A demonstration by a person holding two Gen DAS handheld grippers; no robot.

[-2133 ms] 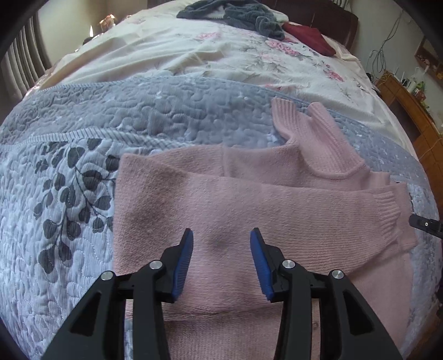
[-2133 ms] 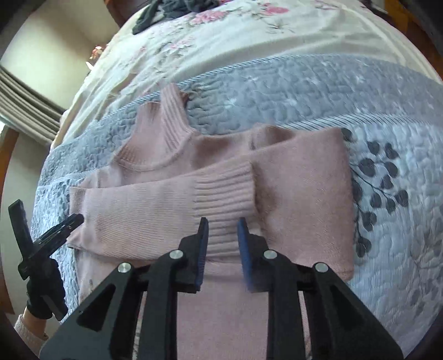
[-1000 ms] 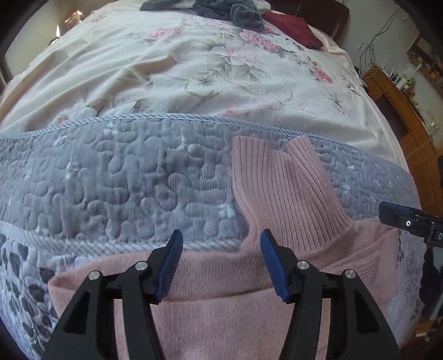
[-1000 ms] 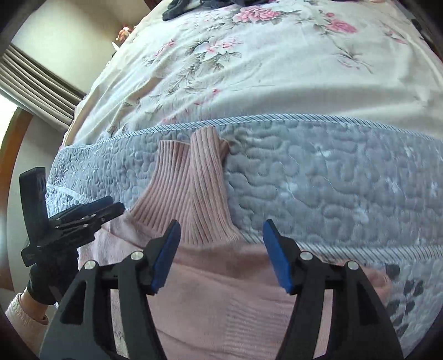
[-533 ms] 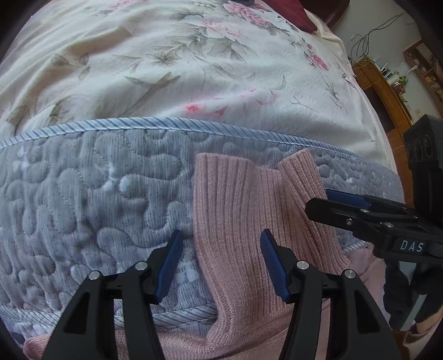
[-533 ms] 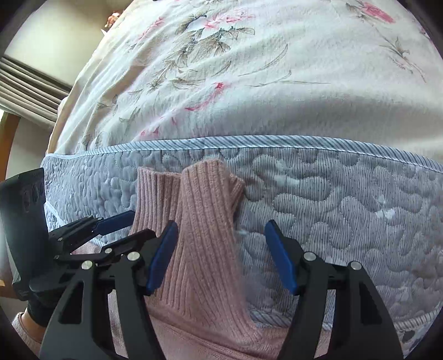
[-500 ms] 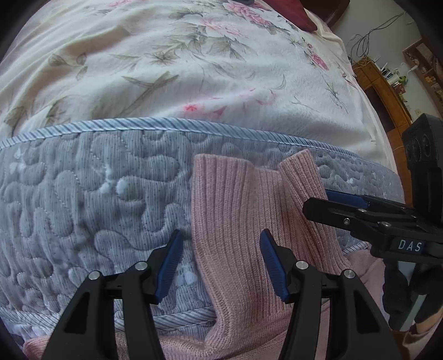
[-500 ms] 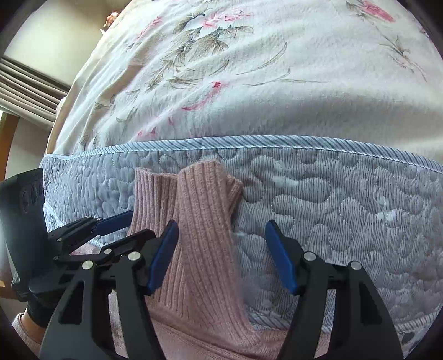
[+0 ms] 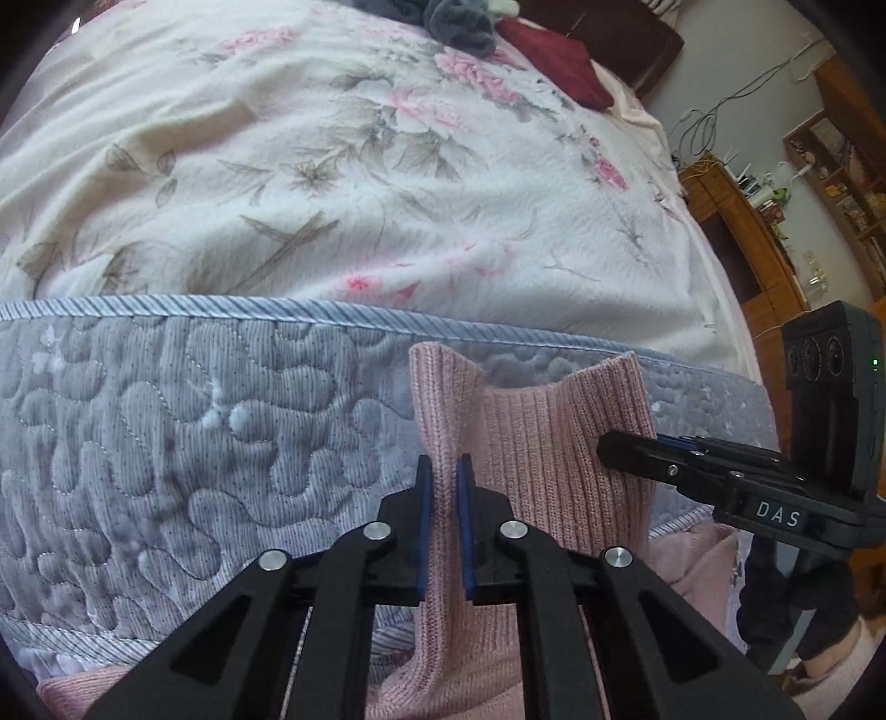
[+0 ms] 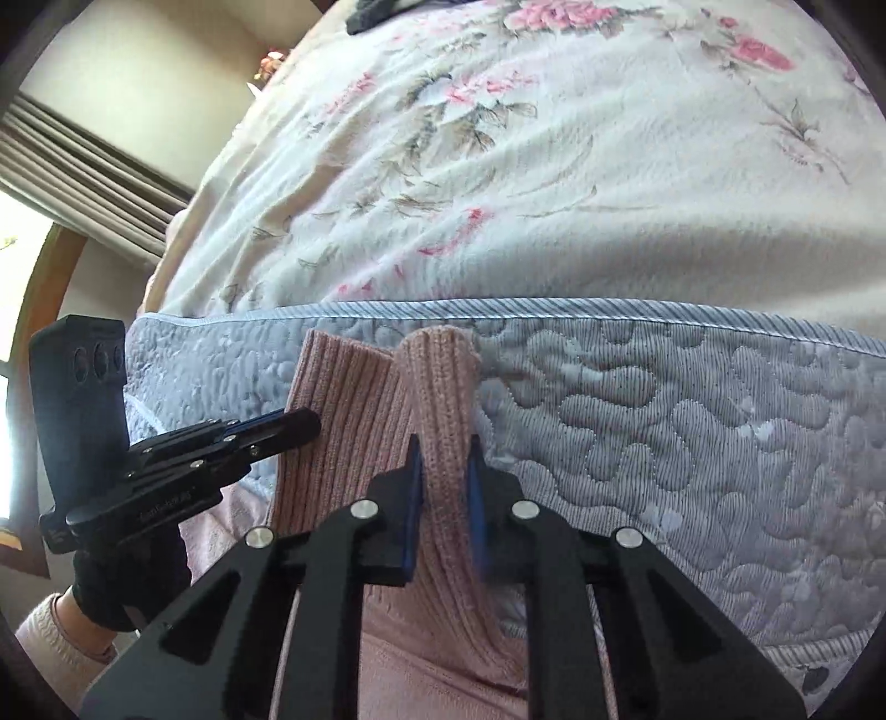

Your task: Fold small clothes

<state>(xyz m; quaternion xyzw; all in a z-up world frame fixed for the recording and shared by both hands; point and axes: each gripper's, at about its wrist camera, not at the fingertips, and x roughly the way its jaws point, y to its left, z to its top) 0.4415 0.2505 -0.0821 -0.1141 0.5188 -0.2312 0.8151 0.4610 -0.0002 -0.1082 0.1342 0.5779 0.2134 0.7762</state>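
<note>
I see the floral bedspread [image 9: 343,166] behind the grey quilt [image 9: 166,432]. The pink sweater [image 9: 531,443] lies on the quilt, ribbed collar raised. My left gripper [image 9: 441,487] pinches one collar edge; my right gripper [image 10: 444,471] pinches the other.

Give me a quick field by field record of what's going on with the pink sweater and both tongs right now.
garment: pink sweater, ribbed turtleneck collar toward the floral bedspread
surface: grey quilted blanket
left tongs: shut on the collar's left edge
right tongs: shut on the collar's right edge
collar state: both edges pinched into raised ridges, middle sagging between them
background: dark clothes at the bed's far end
</note>
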